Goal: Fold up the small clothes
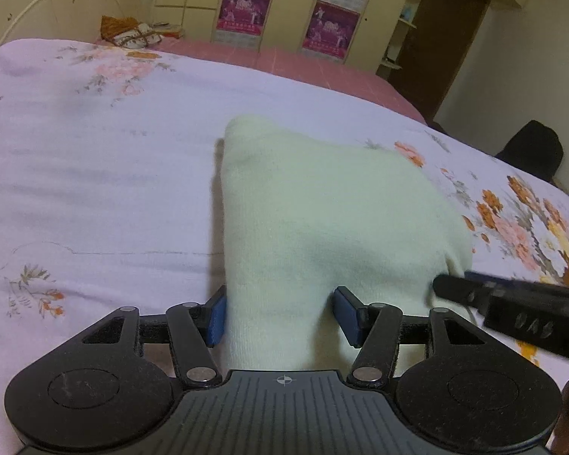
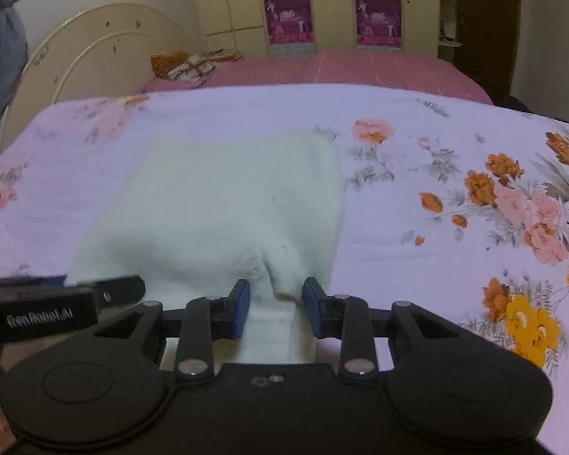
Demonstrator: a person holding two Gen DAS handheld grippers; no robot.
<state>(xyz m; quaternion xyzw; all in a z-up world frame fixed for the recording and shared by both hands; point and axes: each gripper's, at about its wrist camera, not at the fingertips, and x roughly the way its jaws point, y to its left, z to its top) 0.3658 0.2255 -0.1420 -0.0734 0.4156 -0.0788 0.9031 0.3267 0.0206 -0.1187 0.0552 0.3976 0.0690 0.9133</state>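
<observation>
A pale mint-green knitted cloth (image 1: 322, 220) lies on a lilac cotton bedsheet (image 1: 95, 174) printed with orange, pink and yellow flowers. Both black plastic grippers carry blue pads (image 2: 241, 309). Magenta posters (image 1: 242, 5) at twelve o'clock.

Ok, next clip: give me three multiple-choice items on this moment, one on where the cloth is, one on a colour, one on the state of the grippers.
1. Where does the pale cloth lie?
A. on the flowered bedspread
B. on the floor
C. in the wardrobe

2. What colour are the pads on the fingers?
A. red
B. blue
C. yellow

3. How do the left gripper and right gripper stand?
A. both clear of the cloth
B. only the right one at the cloth
C. each with the cloth's near edge between its fingers

Key: 1 A, the flowered print shows all around the cloth. 2 B, the pads are blue in both views. 3 C, cloth bunches between the pads in each wrist view.
</observation>
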